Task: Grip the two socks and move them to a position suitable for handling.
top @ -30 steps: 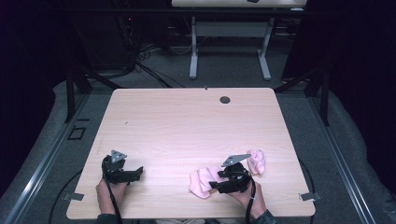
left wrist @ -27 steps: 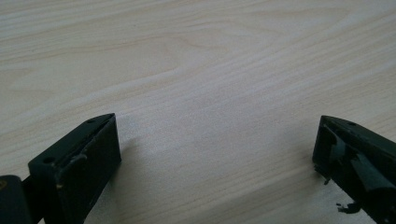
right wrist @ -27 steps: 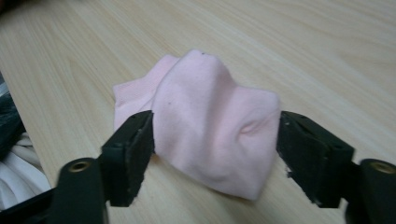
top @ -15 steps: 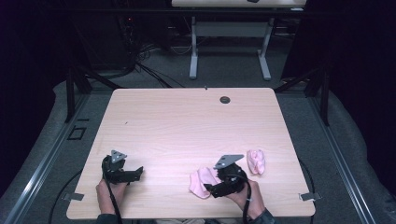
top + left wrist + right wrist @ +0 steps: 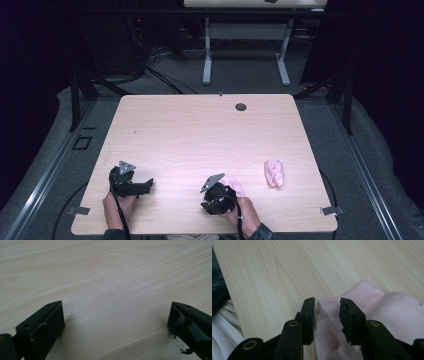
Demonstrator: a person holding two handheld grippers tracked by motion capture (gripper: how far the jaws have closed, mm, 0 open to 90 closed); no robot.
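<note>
since a second ago my right gripper [image 5: 218,195] has slid left along the near edge of the desk [image 5: 200,130], and one pink sock [image 5: 234,185] has come with it, away from the other pink sock [image 5: 274,173], which now lies alone and well apart near the right edge. in the right gripper view the fingers [image 5: 308,315] straddle the sock's ribbed cuff [image 5: 328,306], part open, not yet clenched. my left gripper [image 5: 131,183] rests released, wide, over bare wood. i judge the pair is being separated, perhaps for laying flat.
</note>
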